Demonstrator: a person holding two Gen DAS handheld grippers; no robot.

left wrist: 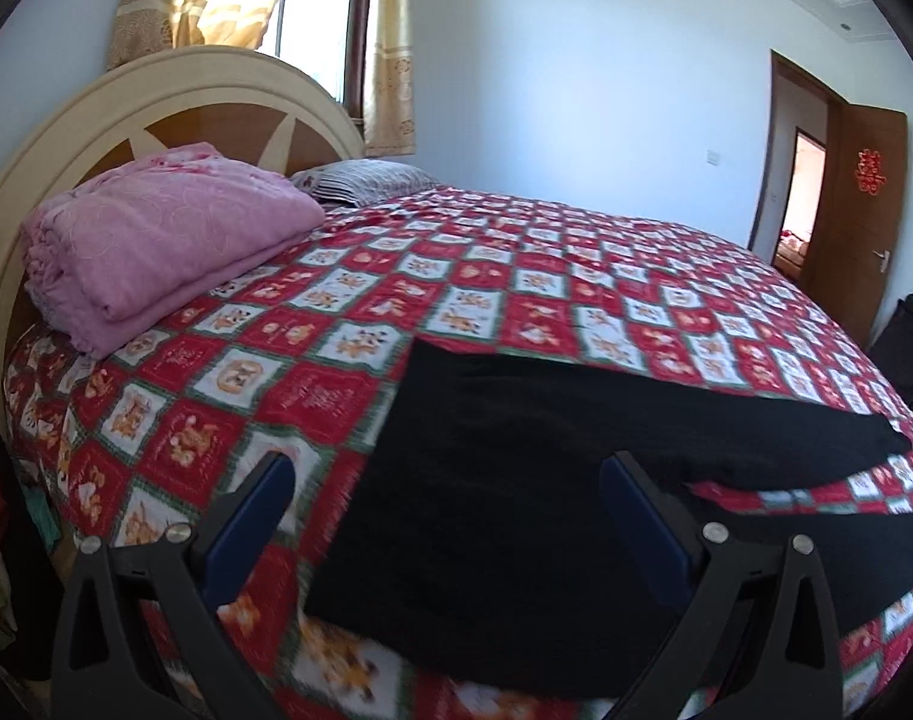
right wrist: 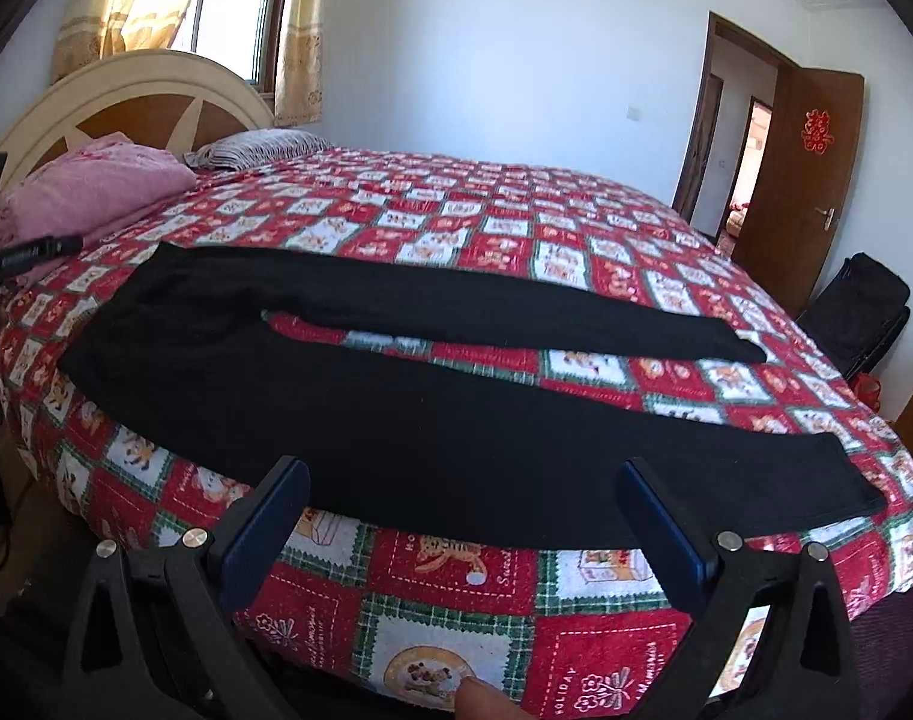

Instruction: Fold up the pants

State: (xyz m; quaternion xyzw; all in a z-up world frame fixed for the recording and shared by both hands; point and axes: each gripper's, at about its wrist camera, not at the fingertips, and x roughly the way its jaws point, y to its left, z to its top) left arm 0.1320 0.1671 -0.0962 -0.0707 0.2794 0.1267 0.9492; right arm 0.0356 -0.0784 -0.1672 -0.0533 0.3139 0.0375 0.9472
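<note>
both tongs, left [left wrist: 447,468] and right [right wrist: 462,474], gape empty; a shallow pinch on the black pants [right wrist: 360,408] could snag the quilt [right wrist: 516,228] too.

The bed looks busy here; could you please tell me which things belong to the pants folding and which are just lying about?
For the job:
- black pants, spread flat, legs apart
- left gripper, open
- right gripper, open

Lying about:
- folded pink blanket
- striped pillow
- patchwork bedspread
- black bag beside the door
</note>
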